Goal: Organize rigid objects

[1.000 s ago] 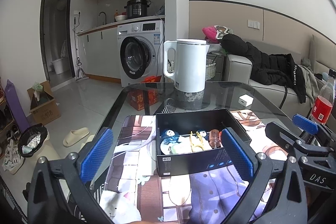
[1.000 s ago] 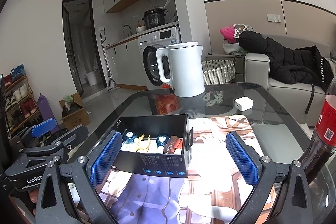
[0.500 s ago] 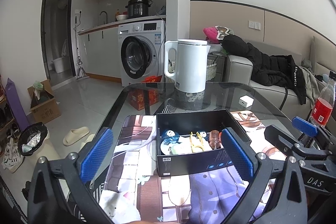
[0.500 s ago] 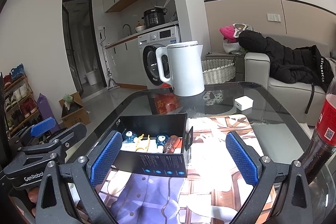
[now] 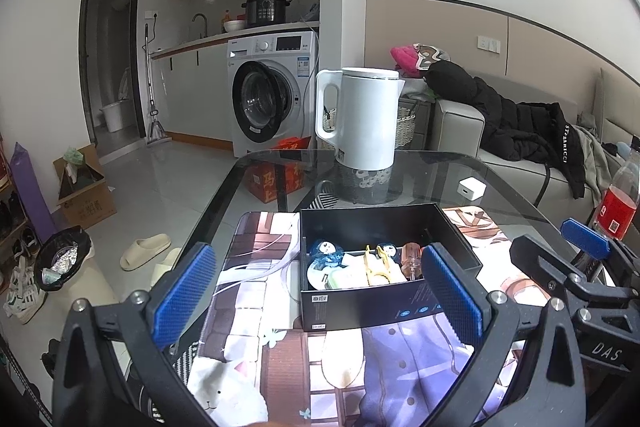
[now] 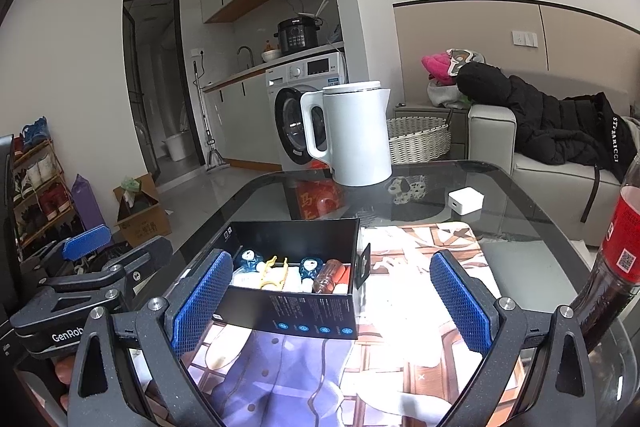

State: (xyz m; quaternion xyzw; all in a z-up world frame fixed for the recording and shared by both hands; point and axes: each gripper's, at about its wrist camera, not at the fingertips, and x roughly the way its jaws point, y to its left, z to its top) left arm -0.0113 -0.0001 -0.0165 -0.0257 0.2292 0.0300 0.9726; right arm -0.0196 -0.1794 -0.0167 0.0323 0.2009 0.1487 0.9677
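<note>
An open black box (image 5: 384, 301) stands on a printed mat (image 5: 280, 355) on the glass table. It holds small items: blue figures (image 5: 326, 251), a yellow clip (image 5: 374, 265), a brown vial (image 5: 410, 259) and white pieces. The box also shows in the right wrist view (image 6: 296, 311). My left gripper (image 5: 318, 301) is open and empty, held back in front of the box. My right gripper (image 6: 332, 303) is open and empty, a little right of the box.
A white kettle (image 5: 366, 119) stands at the table's far side, with a small white charger (image 5: 472, 189) to its right. A red-labelled cola bottle (image 6: 616, 251) stands at the right edge. The glass table rim (image 5: 224, 195) drops off to the floor on the left.
Both grippers stay open and nearly still; the views drift only slightly. Nothing in the box has moved.
</note>
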